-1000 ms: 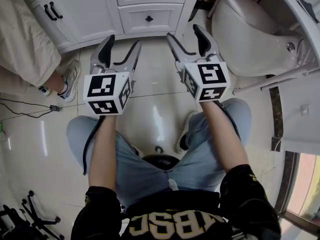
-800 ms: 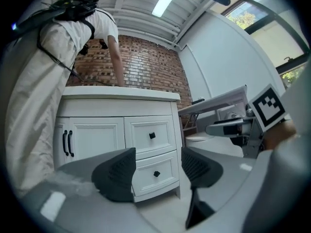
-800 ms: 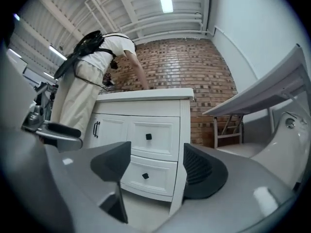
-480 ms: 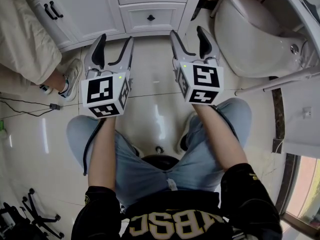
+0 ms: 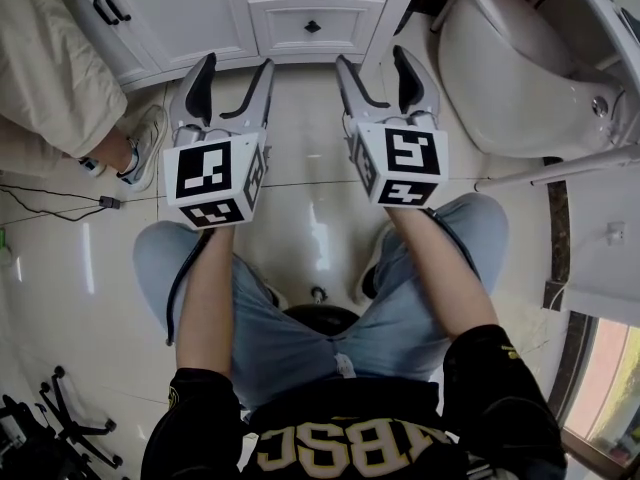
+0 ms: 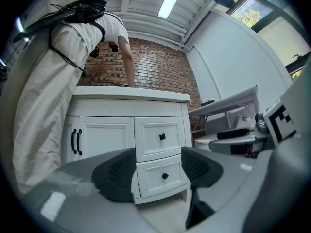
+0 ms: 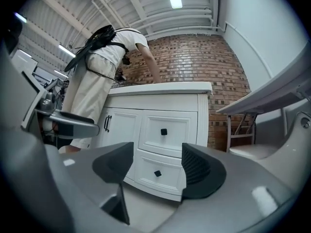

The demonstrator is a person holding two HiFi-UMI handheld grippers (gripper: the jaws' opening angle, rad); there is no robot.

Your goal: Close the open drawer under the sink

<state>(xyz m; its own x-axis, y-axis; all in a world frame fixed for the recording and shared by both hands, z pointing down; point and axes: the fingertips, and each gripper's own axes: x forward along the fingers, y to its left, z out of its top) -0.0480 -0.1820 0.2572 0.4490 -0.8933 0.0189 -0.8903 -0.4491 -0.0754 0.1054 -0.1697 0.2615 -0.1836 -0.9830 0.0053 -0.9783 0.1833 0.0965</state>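
The white vanity cabinet [image 5: 200, 18] stands ahead on the tiled floor. It has two stacked drawers with black knobs. The lower drawer [image 5: 313, 26] [image 6: 164, 176] [image 7: 156, 173] juts out a little past the upper drawer [image 6: 162, 137] [image 7: 164, 131]. My left gripper [image 5: 237, 68] [image 6: 158, 166] is held level a short way in front of the cabinet, open, with nothing between its pads. My right gripper [image 5: 371, 60] [image 7: 155, 165] is beside it, also open and empty, and points at the drawers. Neither touches the cabinet.
A person in a long beige coat [image 5: 50, 68] stands at the counter on the left, one shoe [image 5: 143, 153] close to my left gripper. A white toilet [image 5: 510, 68] and a white folding table leg [image 5: 560, 163] are to the right. A cable [image 5: 60, 208] lies on the floor at left.
Both grippers stay open and nearly where they were in front of the cabinet. The left one has turned slightly and the view has shifted a little.
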